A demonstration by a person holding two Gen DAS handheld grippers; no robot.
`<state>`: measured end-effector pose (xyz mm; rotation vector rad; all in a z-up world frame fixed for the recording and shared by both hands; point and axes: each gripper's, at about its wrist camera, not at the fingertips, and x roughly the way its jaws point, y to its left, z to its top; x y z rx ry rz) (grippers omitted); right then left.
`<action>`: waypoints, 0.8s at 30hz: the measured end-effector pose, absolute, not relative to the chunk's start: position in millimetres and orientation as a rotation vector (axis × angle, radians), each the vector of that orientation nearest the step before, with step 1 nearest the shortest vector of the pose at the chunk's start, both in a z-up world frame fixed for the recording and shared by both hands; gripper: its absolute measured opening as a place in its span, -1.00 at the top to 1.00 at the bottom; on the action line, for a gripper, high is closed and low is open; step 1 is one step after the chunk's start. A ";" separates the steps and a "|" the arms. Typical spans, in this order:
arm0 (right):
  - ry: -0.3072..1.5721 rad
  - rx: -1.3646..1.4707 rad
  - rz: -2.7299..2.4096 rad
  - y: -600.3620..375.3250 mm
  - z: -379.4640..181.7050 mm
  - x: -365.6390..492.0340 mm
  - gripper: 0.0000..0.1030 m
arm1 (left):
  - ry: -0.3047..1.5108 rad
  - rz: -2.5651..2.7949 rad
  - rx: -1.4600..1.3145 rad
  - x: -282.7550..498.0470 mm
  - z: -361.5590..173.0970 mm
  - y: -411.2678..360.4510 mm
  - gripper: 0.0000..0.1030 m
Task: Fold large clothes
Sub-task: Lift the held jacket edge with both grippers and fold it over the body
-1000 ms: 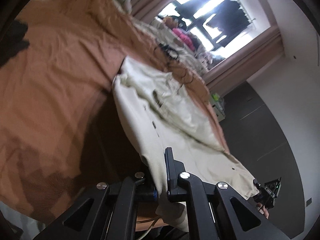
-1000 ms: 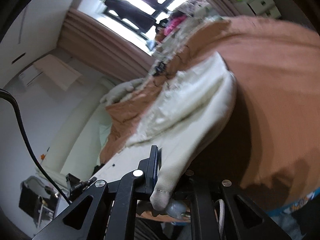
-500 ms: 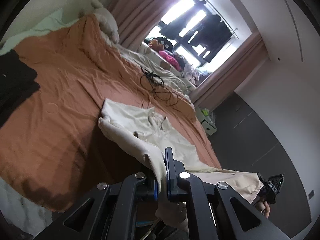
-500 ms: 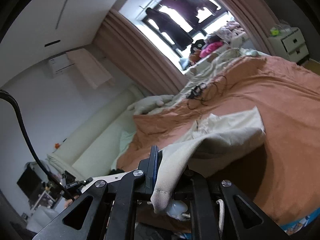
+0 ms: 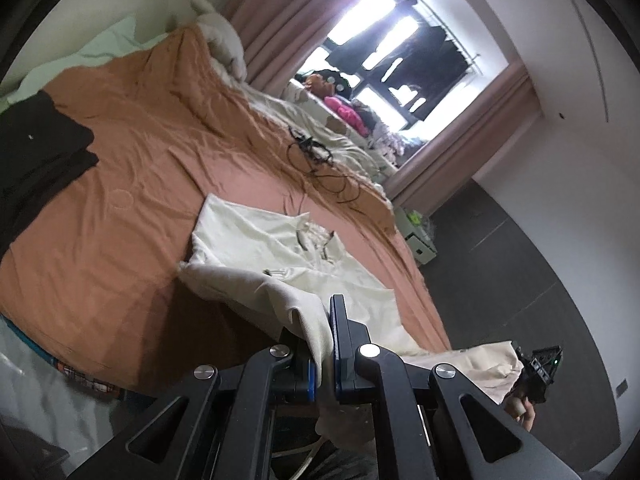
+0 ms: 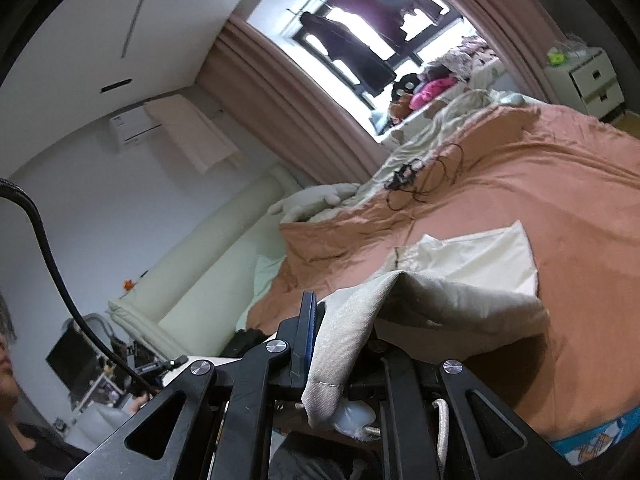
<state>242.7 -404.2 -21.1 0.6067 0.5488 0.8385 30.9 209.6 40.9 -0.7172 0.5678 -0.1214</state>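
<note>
Orange-sheeted bed (image 5: 120,240); cream garment (image 5: 256,248) half-lifted off its near edge; your left gripper (image 5: 325,344) and right gripper (image 6: 320,344) each clamp a hem; uneven pull risks a skewed fold or slip.

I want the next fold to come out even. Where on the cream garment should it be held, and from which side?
By its near hem corners, from the foot of the bed. The cream garment lies collar-away on the orange bedspread; the left gripper and right gripper each already pinch a near edge, lifted clear.
</note>
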 end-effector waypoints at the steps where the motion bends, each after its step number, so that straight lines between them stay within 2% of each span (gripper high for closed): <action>1: 0.552 0.610 0.828 -404.5 -22.7 248.5 0.80 | 0.569 -0.119 -0.716 35.7 41.2 210.3 0.89; 15: 0.540 0.609 0.713 -392.4 -10.5 352.7 0.80 | 0.530 -0.101 -0.615 164.4 76.0 217.5 0.89; 24: 0.583 0.577 0.644 -372.2 -19.9 421.2 0.80 | 0.583 -0.054 -0.582 246.1 62.5 234.7 0.89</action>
